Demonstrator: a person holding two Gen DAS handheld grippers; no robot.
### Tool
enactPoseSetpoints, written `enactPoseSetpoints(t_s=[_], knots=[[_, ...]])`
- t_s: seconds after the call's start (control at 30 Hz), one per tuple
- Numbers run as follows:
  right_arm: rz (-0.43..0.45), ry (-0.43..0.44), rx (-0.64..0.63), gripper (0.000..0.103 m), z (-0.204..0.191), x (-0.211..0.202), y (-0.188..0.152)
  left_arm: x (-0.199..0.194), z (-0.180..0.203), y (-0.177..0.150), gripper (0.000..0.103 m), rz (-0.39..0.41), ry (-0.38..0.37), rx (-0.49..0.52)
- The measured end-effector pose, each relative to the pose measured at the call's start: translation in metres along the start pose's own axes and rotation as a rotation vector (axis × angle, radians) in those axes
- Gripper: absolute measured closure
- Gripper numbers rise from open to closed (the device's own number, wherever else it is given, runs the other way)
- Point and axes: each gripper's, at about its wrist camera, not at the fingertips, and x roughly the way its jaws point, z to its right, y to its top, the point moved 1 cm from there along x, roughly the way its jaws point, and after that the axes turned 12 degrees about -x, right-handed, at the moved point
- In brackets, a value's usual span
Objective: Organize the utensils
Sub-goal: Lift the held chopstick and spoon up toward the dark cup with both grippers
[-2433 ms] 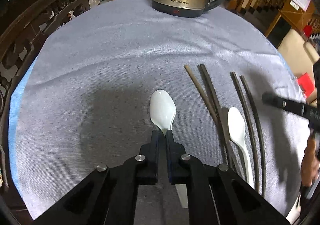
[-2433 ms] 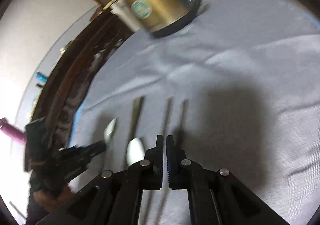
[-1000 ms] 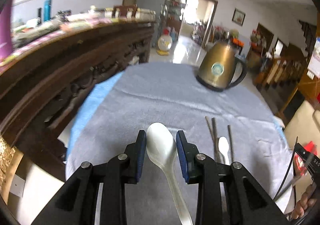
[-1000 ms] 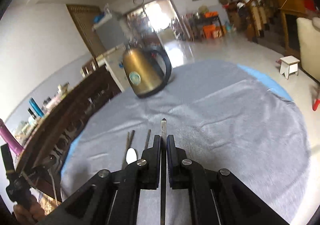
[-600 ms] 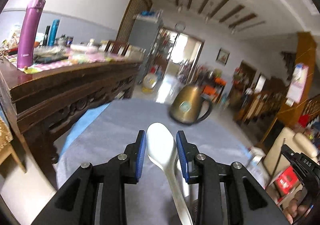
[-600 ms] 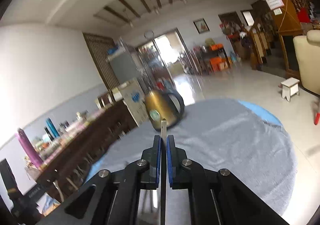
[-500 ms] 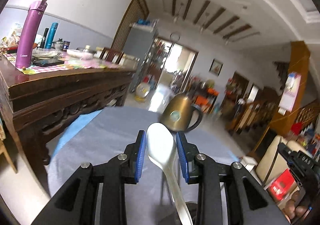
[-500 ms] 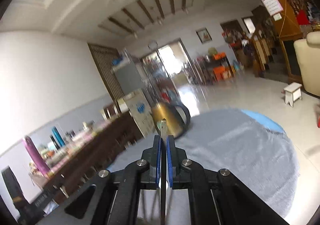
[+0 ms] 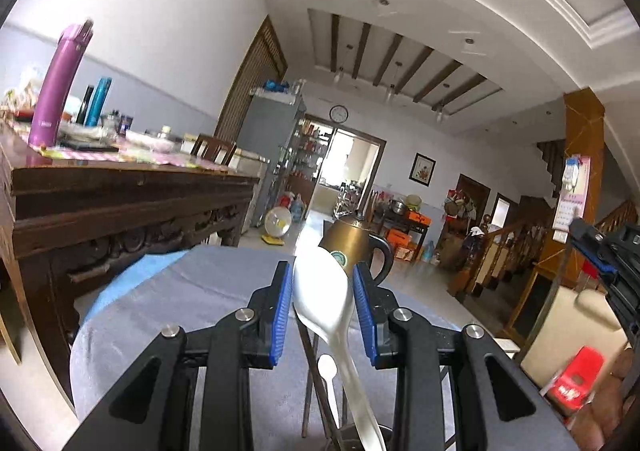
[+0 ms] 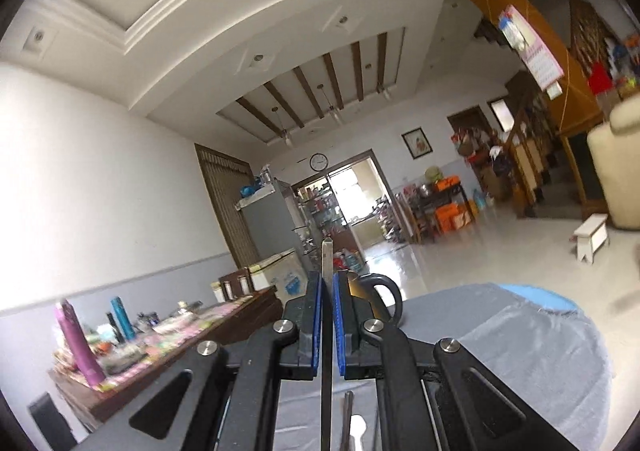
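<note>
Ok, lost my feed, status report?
Left gripper shut on white spoon. Right gripper shut on chopstick. Both clear above table.

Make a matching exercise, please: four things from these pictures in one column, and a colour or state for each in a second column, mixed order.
Things
1. white spoon
2. chopstick
3. kettle
4. tall bottle

Colour or state
A. purple, on the wooden sideboard
B. clamped in the right gripper
C. golden, standing on the grey cloth
D. held by the left gripper

Pairs: 1-D, 2-B, 3-C, 4-A
</note>
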Motion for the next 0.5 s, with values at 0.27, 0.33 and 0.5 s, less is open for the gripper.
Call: enactPoseSetpoints(t_s=[0.27,0.33,0.5], knots=[[-0.044,0.011,-0.076,0.096,-0.015,0.003,-0.023,-0.001,0.001,-0.017,0.071,-0.009,0.016,0.049],[-0.059,0.013,-0.075,0.096,-0.014,0.004,-0.027,0.000,-0.001,-0.021,0.071,-0.020,0.021,0.052],[-0.089,0.009,-0.069,0.096,-0.003,0.001,-0.033,0.000,-0.004,-0.032,0.071,-0.038,0.023,0.054]])
